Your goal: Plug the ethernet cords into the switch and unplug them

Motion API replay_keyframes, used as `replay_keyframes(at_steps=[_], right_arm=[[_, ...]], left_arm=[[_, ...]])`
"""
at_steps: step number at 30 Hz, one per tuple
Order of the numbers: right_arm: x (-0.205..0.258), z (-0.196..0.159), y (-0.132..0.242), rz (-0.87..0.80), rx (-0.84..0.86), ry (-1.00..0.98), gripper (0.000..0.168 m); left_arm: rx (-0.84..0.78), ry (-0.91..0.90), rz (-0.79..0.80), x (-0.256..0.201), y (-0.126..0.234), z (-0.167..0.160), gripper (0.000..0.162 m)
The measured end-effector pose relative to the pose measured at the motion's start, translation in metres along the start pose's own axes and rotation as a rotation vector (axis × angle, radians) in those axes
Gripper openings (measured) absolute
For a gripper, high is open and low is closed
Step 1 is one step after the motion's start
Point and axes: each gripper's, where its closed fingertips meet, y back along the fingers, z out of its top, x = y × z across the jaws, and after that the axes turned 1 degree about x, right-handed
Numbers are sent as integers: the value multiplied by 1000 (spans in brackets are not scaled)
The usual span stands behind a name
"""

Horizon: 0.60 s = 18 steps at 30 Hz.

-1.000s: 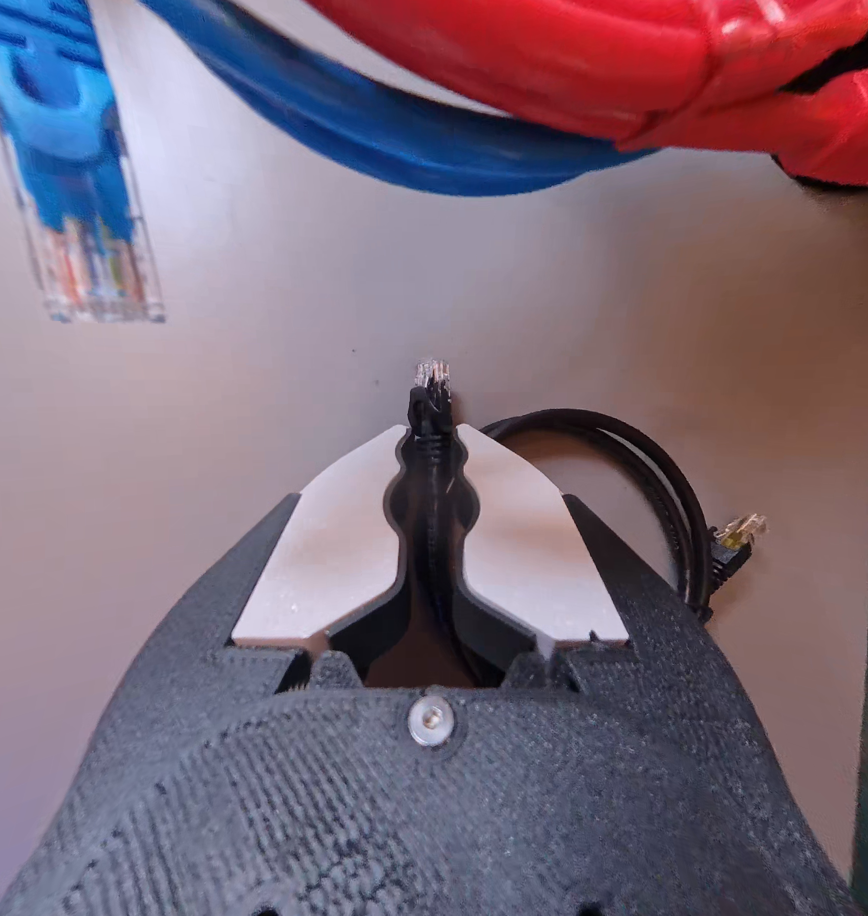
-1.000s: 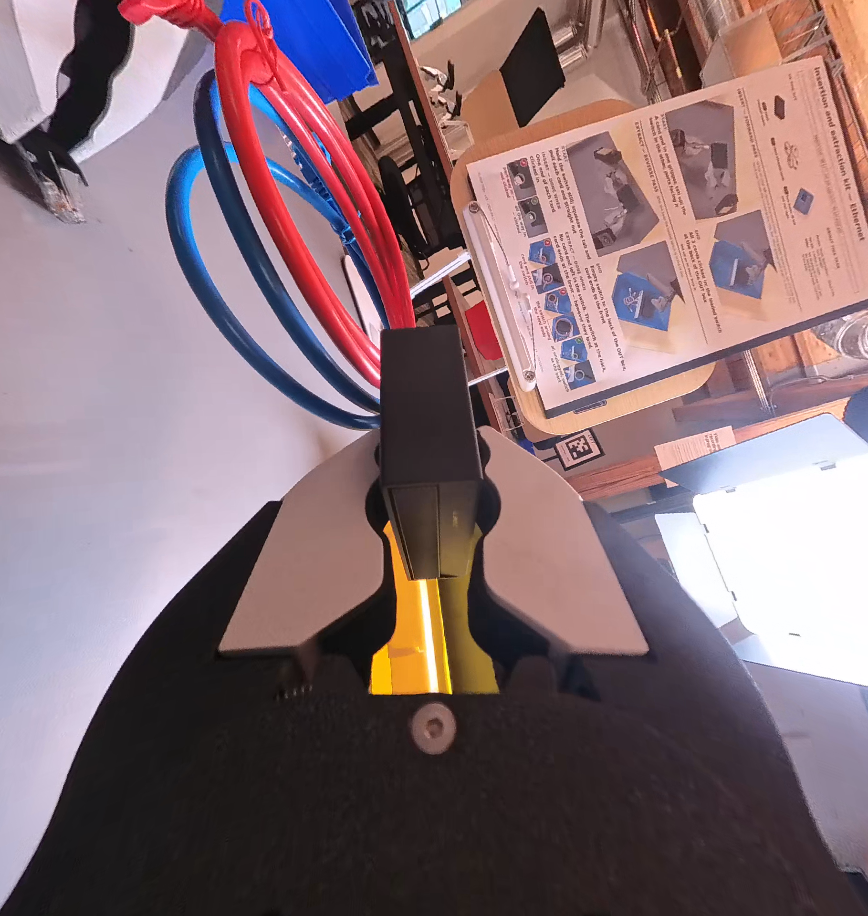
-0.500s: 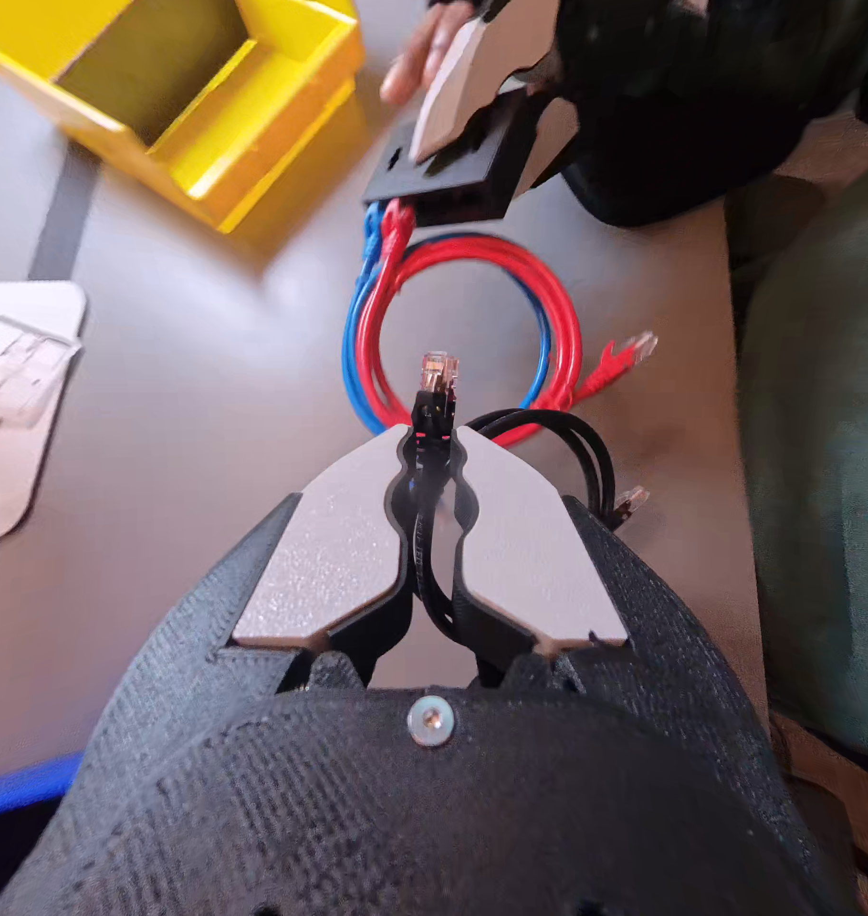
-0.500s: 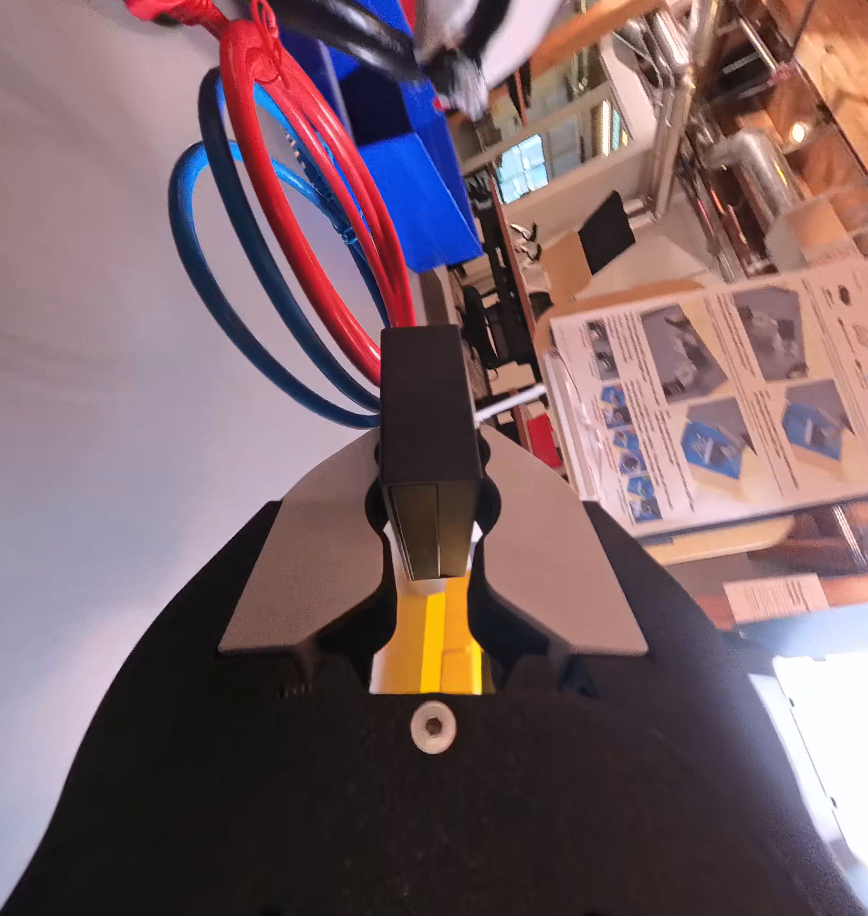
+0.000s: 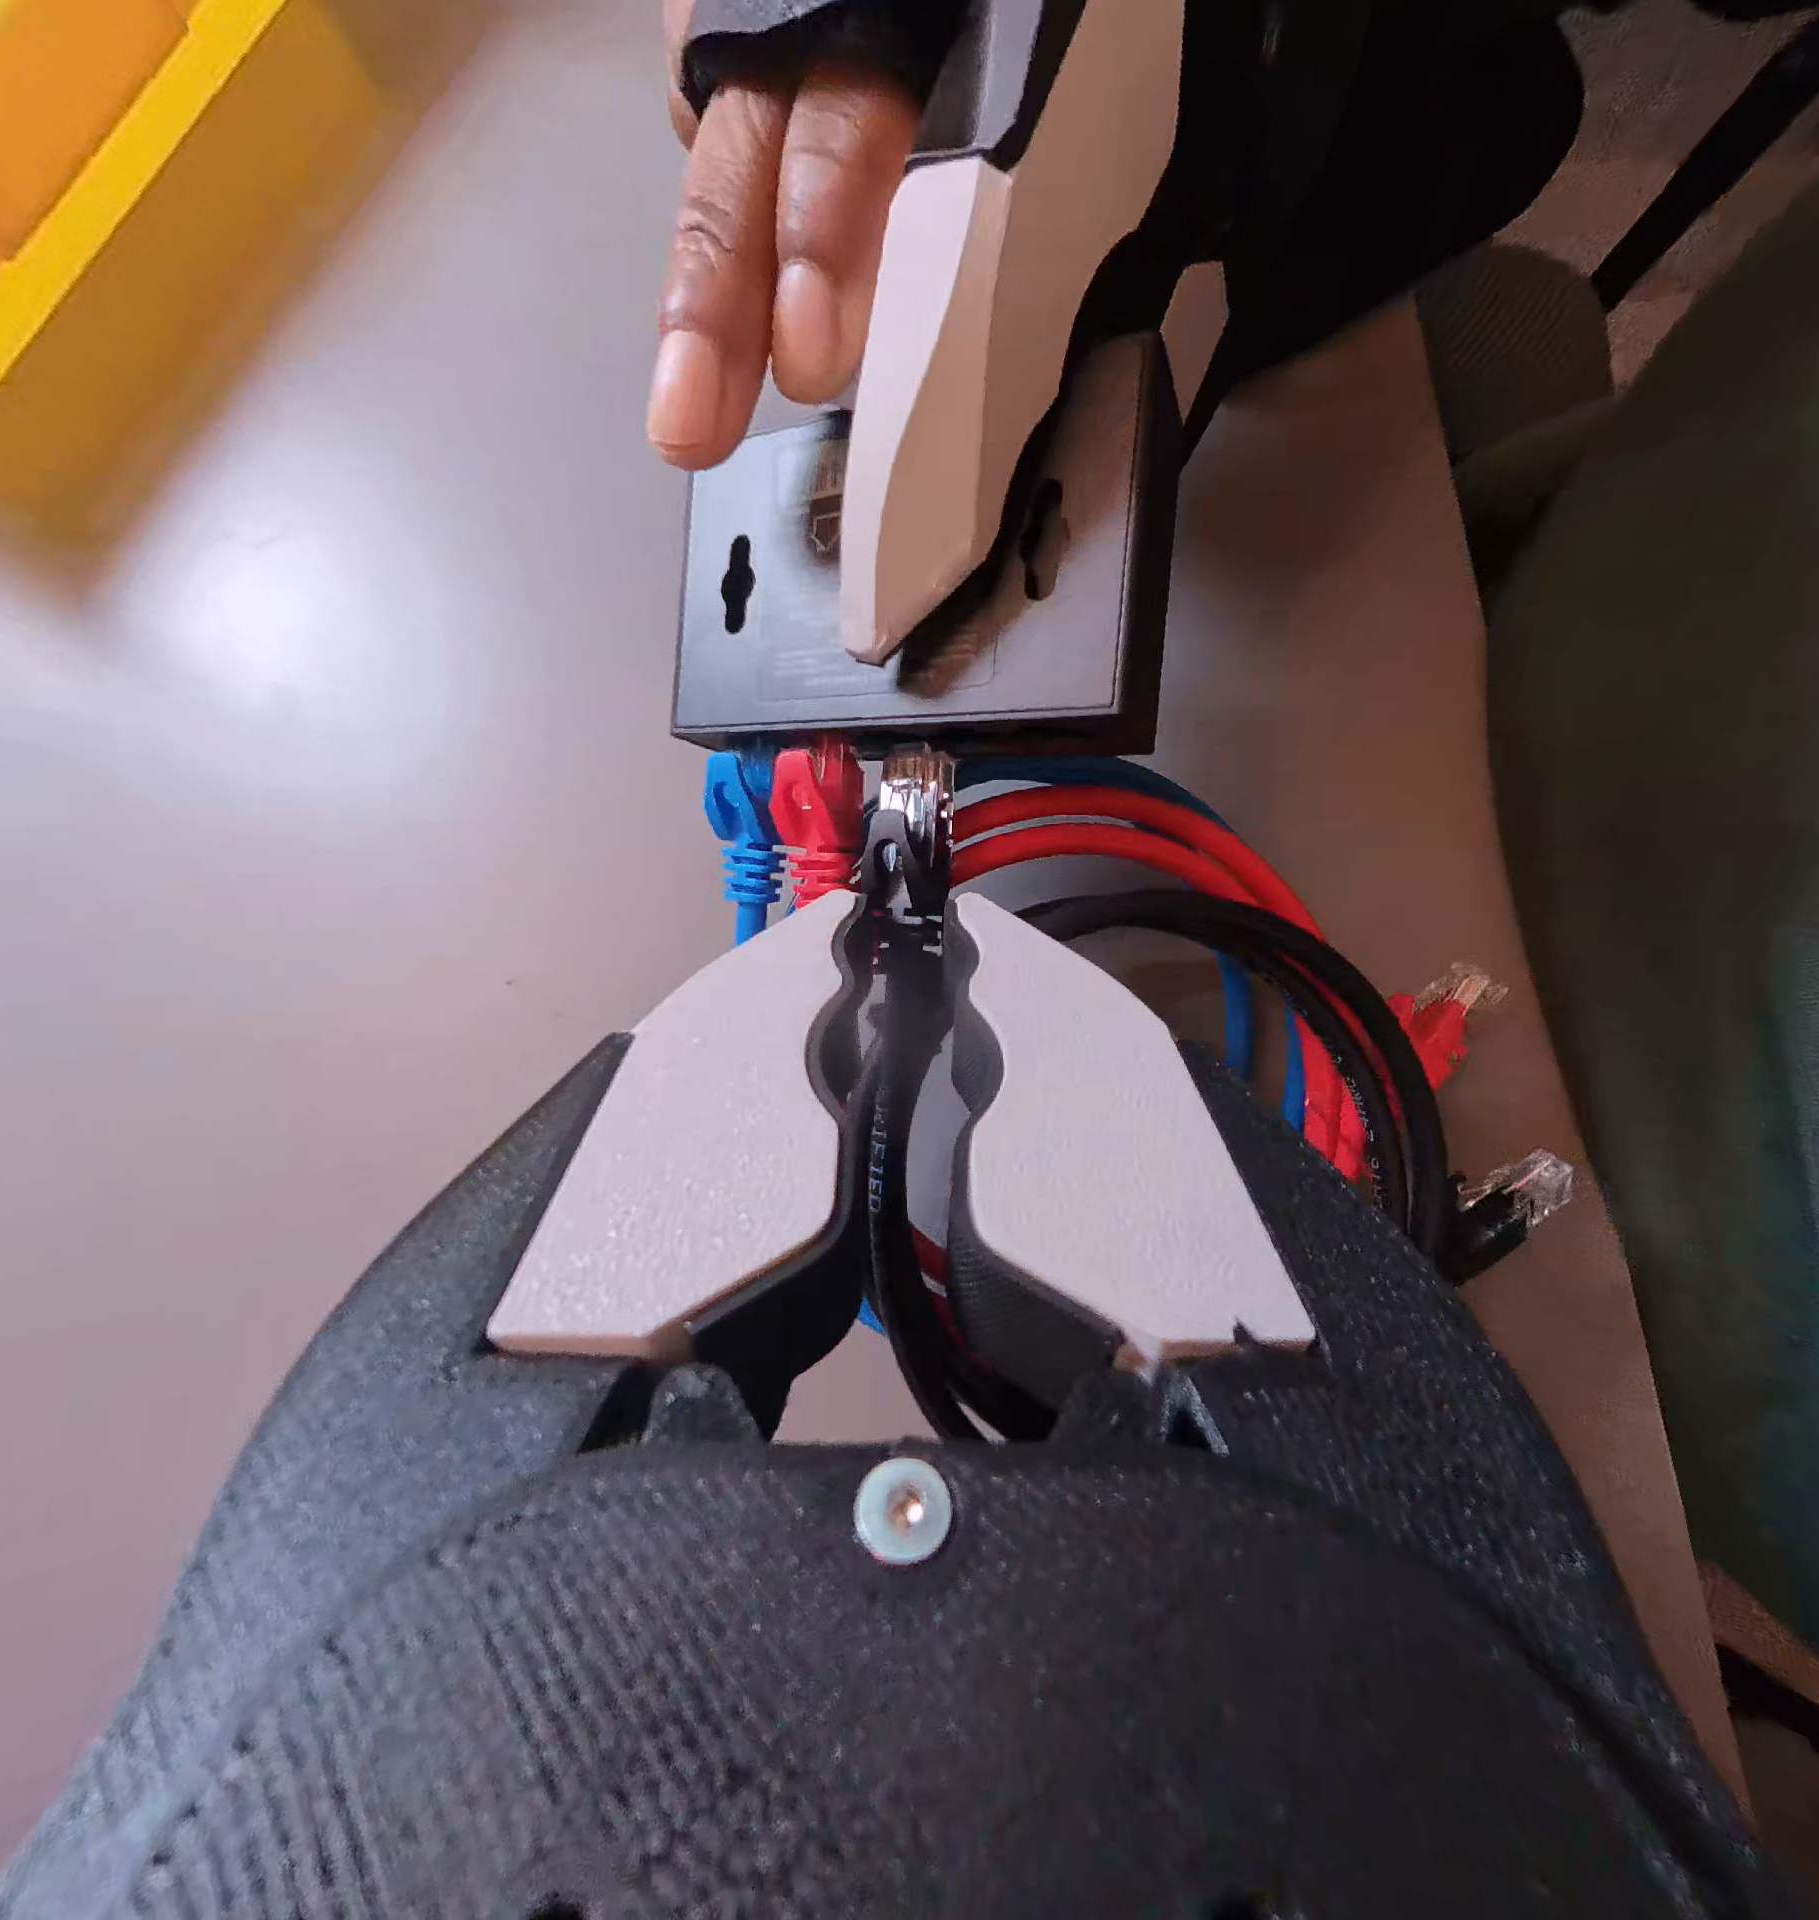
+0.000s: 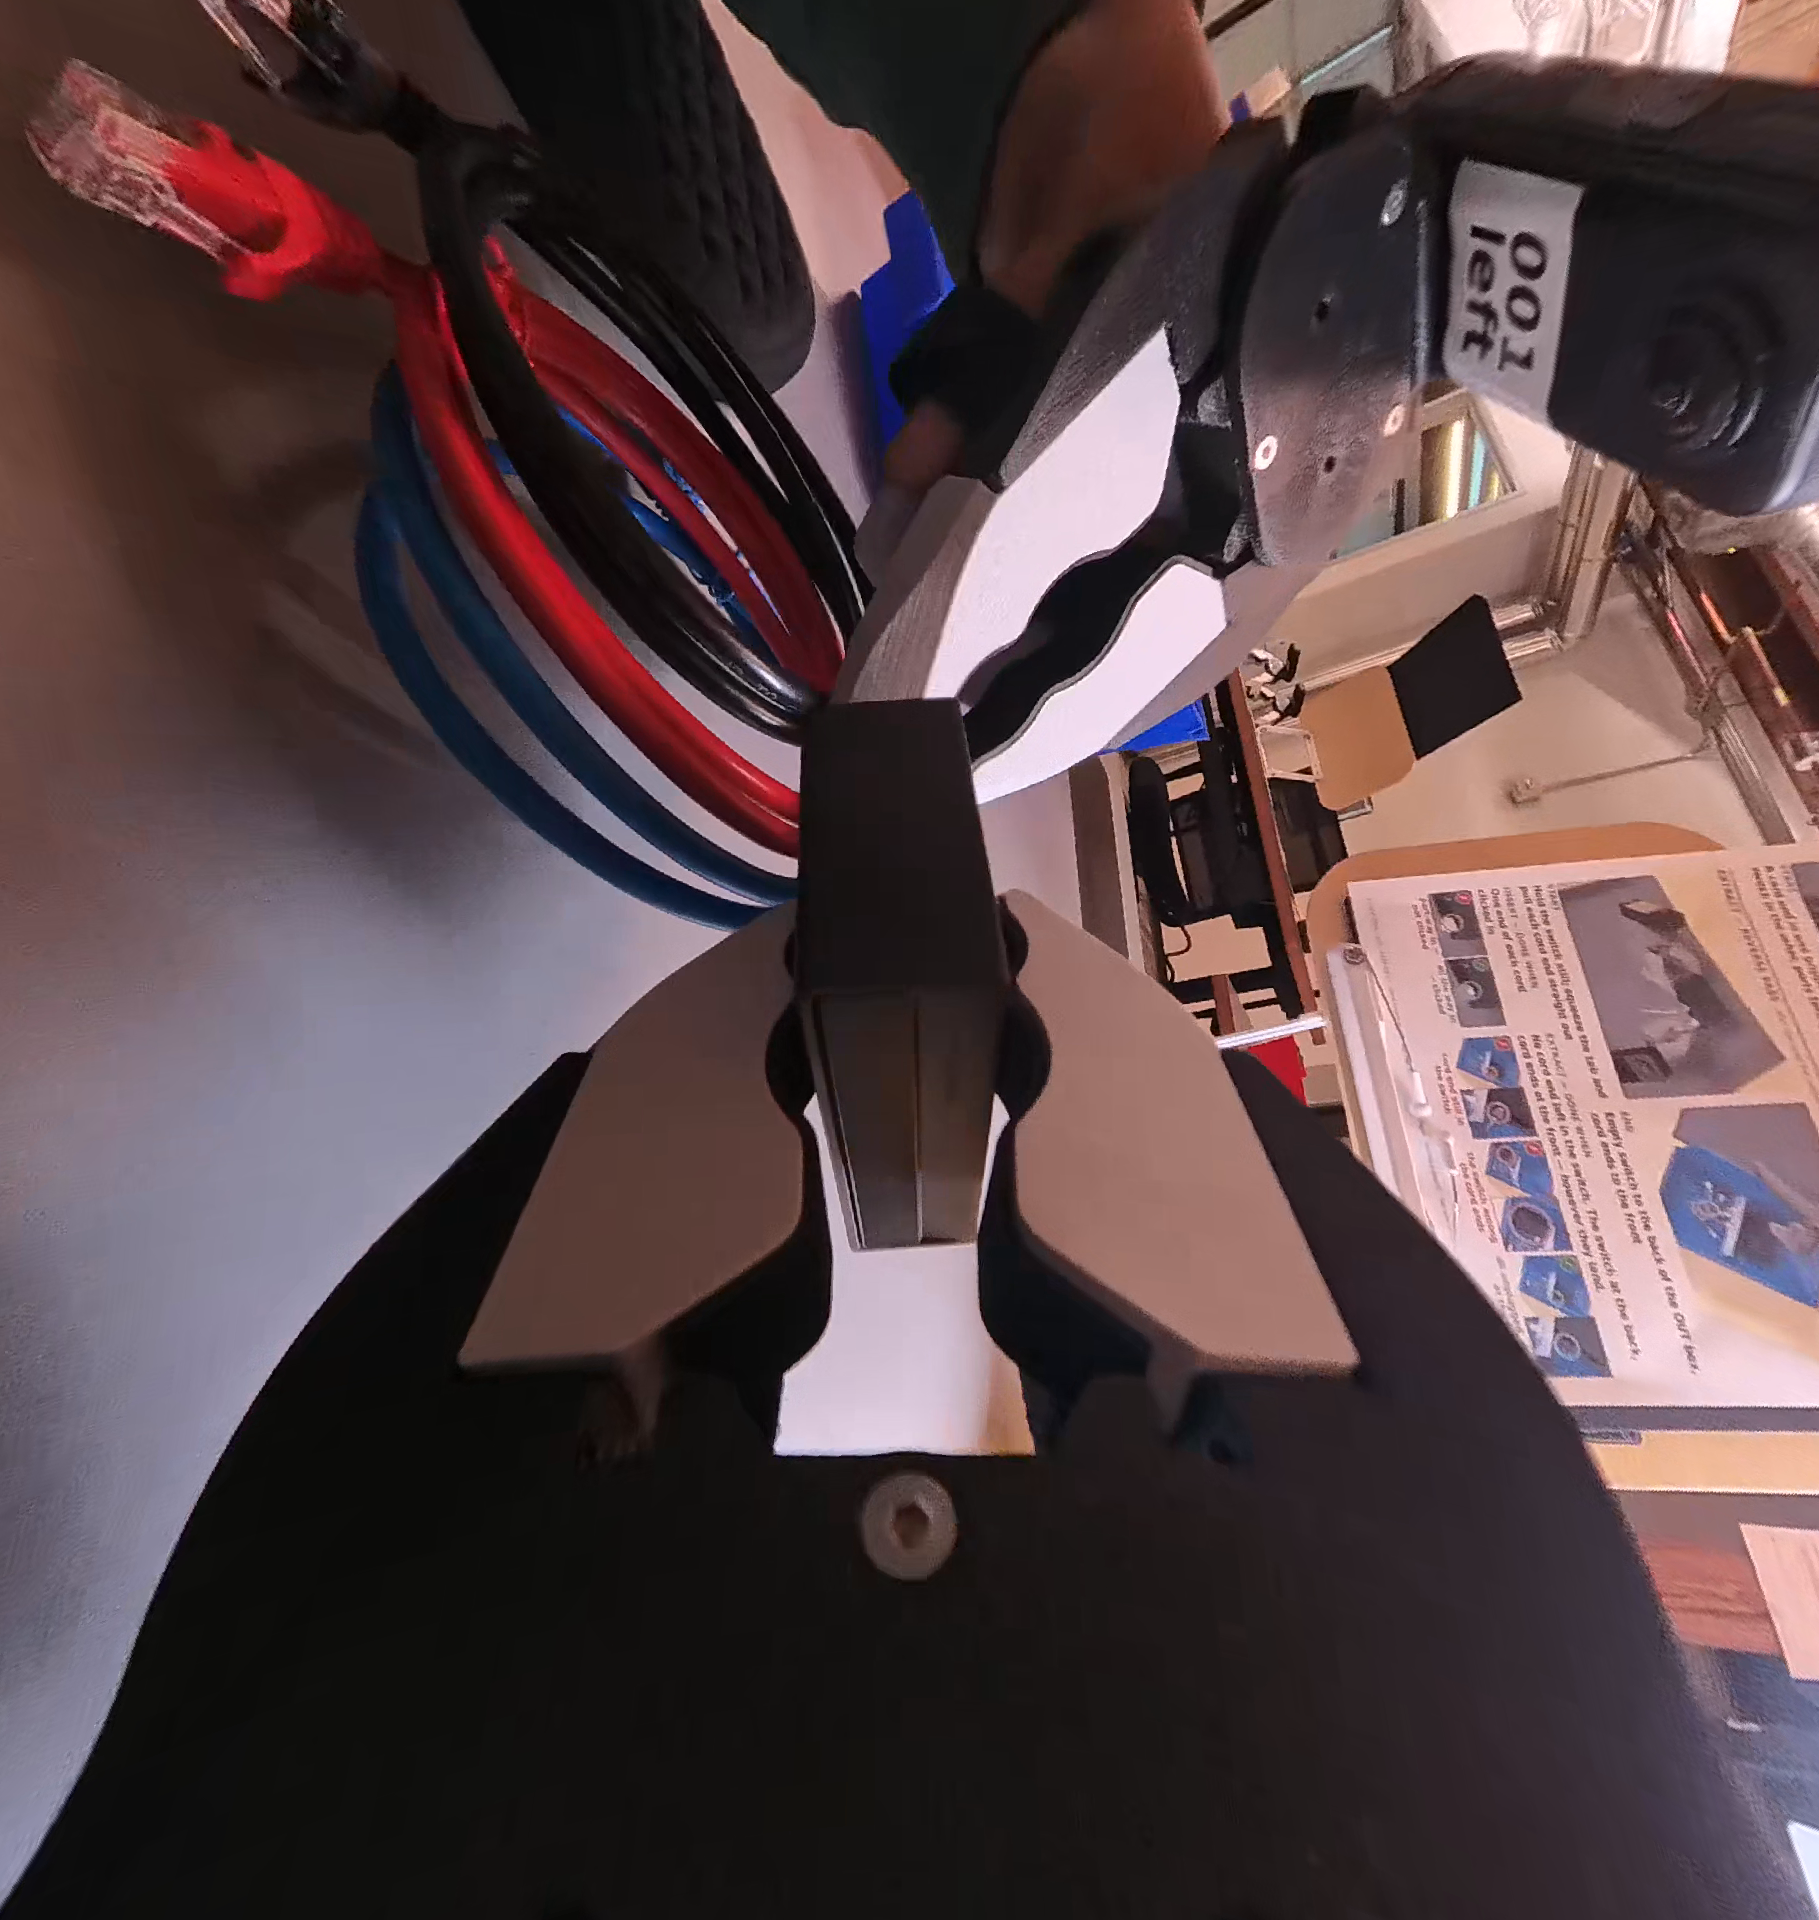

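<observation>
Switch [image 5: 915,582], black, clamped edgewise in the closed right gripper [image 6: 900,1049] with blue plug [image 5: 736,821] and red plug [image 5: 817,821] seated, faces the left gripper [image 5: 907,914] pinching the black cord's plug [image 5: 913,805] at the third port's mouth: insertion step, needing a straight push until it latches.

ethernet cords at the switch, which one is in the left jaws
The black cord, its clear plug at the switch port beside the blue plug and red plug, which sit in ports ungripped.

The black switch [image 5: 915,582] hangs at 12 o'clock, with blue cord [image 5: 741,831] and red cord [image 5: 817,821] plugged in. The black cord's [image 5: 900,1101] clear plug [image 5: 915,795] meets the third port.
</observation>
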Motion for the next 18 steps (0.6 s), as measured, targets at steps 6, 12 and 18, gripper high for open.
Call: replay_keyframes(at_steps=[6,12,18], right_arm=[[2,5,-1,4,-24,-15,30],[7,8,-3,24,-43,-36,30],[8,7,-3,31,-42,-52,30]], left_arm=[[-98,34,12,3,3,0,13],[-81,27,-8,-2,2,-5,13],[-100,68,-36,-3,1,-5,13]])
